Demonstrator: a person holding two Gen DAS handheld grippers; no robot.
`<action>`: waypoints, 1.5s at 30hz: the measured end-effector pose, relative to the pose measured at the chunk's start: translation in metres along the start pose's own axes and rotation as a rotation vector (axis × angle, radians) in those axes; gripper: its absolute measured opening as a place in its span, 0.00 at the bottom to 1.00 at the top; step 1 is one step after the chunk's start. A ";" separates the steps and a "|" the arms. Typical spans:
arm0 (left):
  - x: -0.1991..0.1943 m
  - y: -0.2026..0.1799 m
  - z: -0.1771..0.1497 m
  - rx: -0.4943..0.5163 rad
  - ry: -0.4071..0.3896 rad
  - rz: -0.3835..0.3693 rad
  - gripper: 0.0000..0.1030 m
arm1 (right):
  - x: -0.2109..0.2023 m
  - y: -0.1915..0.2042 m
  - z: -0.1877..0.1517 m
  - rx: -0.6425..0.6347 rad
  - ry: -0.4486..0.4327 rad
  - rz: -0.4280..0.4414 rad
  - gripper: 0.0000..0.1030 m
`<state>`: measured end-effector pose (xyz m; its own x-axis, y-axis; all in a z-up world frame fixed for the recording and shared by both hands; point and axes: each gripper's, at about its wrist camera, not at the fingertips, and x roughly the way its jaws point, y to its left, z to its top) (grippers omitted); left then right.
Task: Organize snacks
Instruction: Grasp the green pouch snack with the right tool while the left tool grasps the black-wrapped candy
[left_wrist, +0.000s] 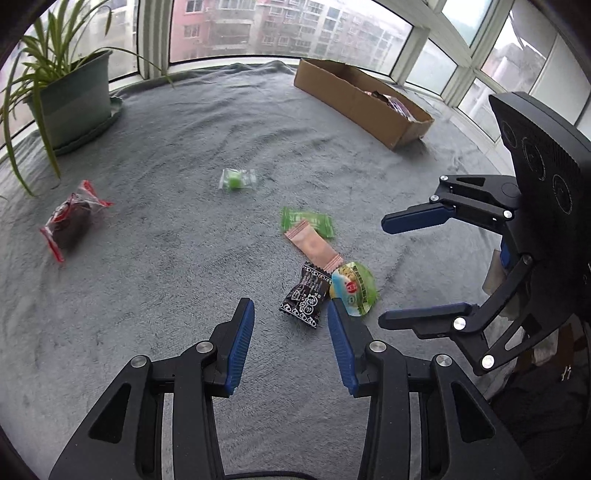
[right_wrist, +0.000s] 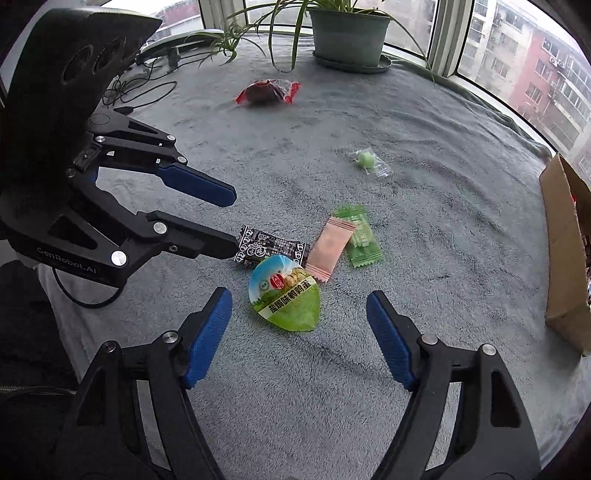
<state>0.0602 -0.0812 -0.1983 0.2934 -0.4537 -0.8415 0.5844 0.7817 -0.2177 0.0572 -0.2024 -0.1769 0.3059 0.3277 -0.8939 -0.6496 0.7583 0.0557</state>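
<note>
Plenty left to do here: the grey blanket-covered tabletop (right_wrist: 424, 387) is still dotted with snacks, while the cardboard box (left_wrist: 364, 101) at the far edge already shows at least one wrapped item inside, so a start looks made, though how many are in there cannot be told. Both tools are down over the central cluster. The right hand-held gripper (right_wrist: 299, 328) stands released, jaws wide on either side of the green-lidded egg pack (right_wrist: 286, 295), not touching it; the left hand-held gripper (left_wrist: 291, 334) is also released, narrower and empty, its tip just beside the black wrapper (left_wrist: 304, 293). Loose on the cloth: the dark cake in its red-edged bag (left_wrist: 72, 221) off near the potted plant (left_wrist: 70, 96), well apart from the rest; then the egg pack, the black wrapper, the pink sachet (left_wrist: 314, 245) and green sachet (left_wrist: 308, 221) overlapping; and the little green candy (left_wrist: 236, 180) alone in the middle. Six pieces to go, by my count.
</note>
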 end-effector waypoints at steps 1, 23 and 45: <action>0.003 0.000 0.000 0.009 0.009 0.001 0.38 | 0.002 0.000 0.000 -0.006 0.006 0.001 0.69; 0.032 -0.016 0.009 0.149 0.066 0.024 0.29 | 0.023 -0.008 0.006 -0.007 0.060 0.046 0.36; 0.012 -0.008 0.016 0.024 -0.013 0.012 0.22 | -0.008 -0.039 -0.004 0.134 -0.026 0.052 0.33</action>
<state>0.0714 -0.1000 -0.1990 0.3105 -0.4500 -0.8373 0.5983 0.7770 -0.1957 0.0772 -0.2373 -0.1741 0.2932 0.3819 -0.8765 -0.5665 0.8079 0.1626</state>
